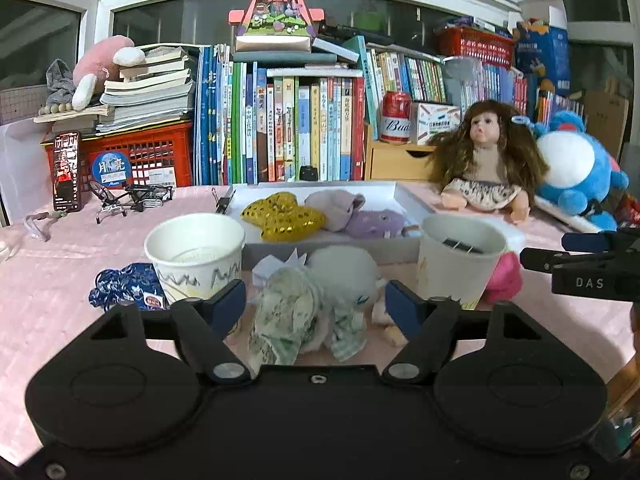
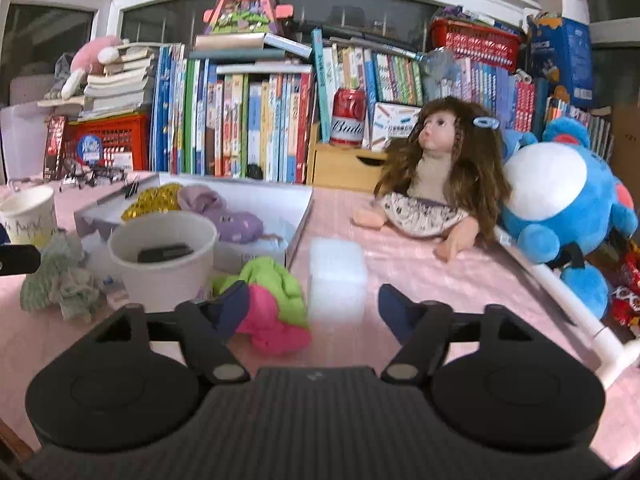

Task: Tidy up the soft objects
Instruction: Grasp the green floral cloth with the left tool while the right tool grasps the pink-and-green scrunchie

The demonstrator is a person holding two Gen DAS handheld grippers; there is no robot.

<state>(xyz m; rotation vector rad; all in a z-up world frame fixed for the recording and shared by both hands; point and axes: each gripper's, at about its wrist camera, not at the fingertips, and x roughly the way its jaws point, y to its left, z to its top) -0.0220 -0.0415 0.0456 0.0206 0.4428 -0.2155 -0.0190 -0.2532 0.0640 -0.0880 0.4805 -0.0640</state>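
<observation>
A white shallow box (image 1: pixel 414 200) (image 2: pixel 304 210) on the pink tablecloth holds a gold sequin star (image 1: pixel 282 216) (image 2: pixel 154 200), a beige cloth (image 1: pixel 334 204) and a purple plush (image 1: pixel 376 222) (image 2: pixel 240 226). My left gripper (image 1: pixel 316 306) is open, its fingers either side of a small white-haired doll in green-white clothes (image 1: pixel 316 304) (image 2: pixel 60 280) lying in front of the box. My right gripper (image 2: pixel 314 306) is open above a pink and green soft toy (image 2: pixel 272 304) and a white foam block (image 2: pixel 338 280); the gripper also shows in the left wrist view (image 1: pixel 580 268).
Two paper cups (image 1: pixel 196 260) (image 1: pixel 460 260) stand in front of the box; one holds a black clip (image 2: pixel 164 252). A blue pouch (image 1: pixel 128 286) lies left. A long-haired doll (image 2: pixel 436 184), a blue plush (image 2: pixel 560 208), books, a red can (image 1: pixel 396 116) and a red crate (image 1: pixel 132 160) line the back.
</observation>
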